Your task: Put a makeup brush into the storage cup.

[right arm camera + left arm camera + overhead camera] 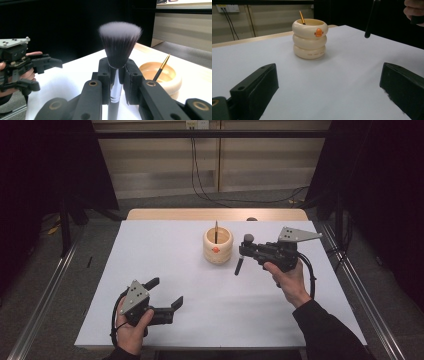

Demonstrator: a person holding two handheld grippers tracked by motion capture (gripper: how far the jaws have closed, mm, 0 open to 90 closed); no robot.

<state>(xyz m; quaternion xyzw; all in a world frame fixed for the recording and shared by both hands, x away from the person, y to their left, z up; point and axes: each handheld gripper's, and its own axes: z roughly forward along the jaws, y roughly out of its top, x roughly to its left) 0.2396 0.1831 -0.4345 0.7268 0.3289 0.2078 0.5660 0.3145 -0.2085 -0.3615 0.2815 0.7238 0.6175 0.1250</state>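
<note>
A cream ringed cup (218, 246) with an orange beak mark stands mid-table, and a thin gold-and-black brush (216, 231) leans inside it. Just right of the cup, my right gripper (245, 252) is shut on a makeup brush (240, 262), bristles up and black handle hanging down. The right gripper view has the grey-tipped bristles (120, 41) rising above the jaws, which are clamped at the silver ferrule, with the cup (172, 81) behind. My left gripper (166, 293) is held at the front left, open, with nothing between its jaws. Its own view faces the cup (310, 40).
The white table top (165, 250) ends in a wooden strip (150, 214) at the back. Metal rails (45, 290) run along both sides of the table, and cables lie on the floor behind it. A hand (414, 10) with the brush handle (369, 22) is at the top right of the left gripper view.
</note>
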